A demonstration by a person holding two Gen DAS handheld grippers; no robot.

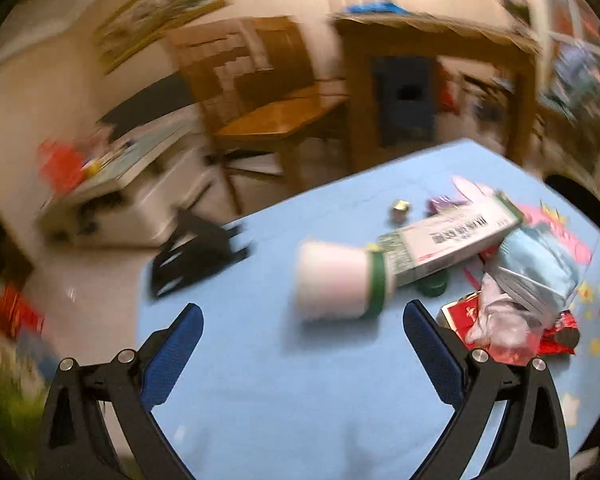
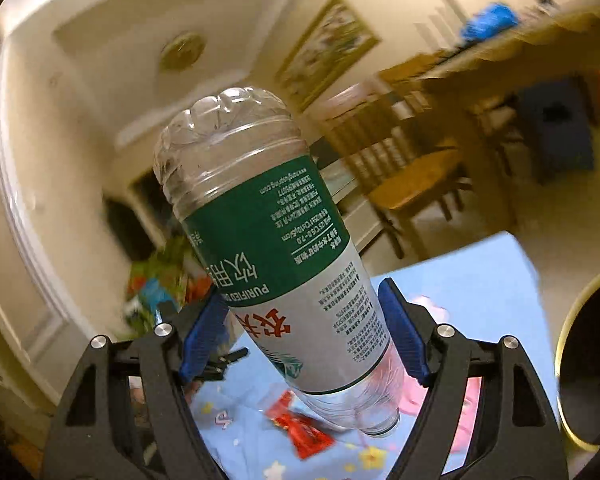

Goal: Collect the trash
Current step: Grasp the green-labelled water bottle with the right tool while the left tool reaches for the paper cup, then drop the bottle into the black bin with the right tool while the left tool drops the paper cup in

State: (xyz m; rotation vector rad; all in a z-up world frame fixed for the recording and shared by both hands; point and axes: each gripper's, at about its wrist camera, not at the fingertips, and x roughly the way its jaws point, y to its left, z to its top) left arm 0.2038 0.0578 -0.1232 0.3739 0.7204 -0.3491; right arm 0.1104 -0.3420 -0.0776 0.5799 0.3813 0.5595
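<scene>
A light-blue tablecloth (image 1: 260, 400) carries litter at far right: a paper cup (image 1: 336, 284) (tipped over) near a carton (image 1: 452, 236). The right gripper (image 2: 306, 332) pinches a plastic water bottle (image 2: 276, 248); the left gripper (image 1: 302, 340) gapes empty.

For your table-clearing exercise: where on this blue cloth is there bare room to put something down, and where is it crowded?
Bare cloth lies between the left tool and the cup, and between the cup and the black stand. It is crowded to the right: box, blue pack and red wrappers overlap.
</scene>
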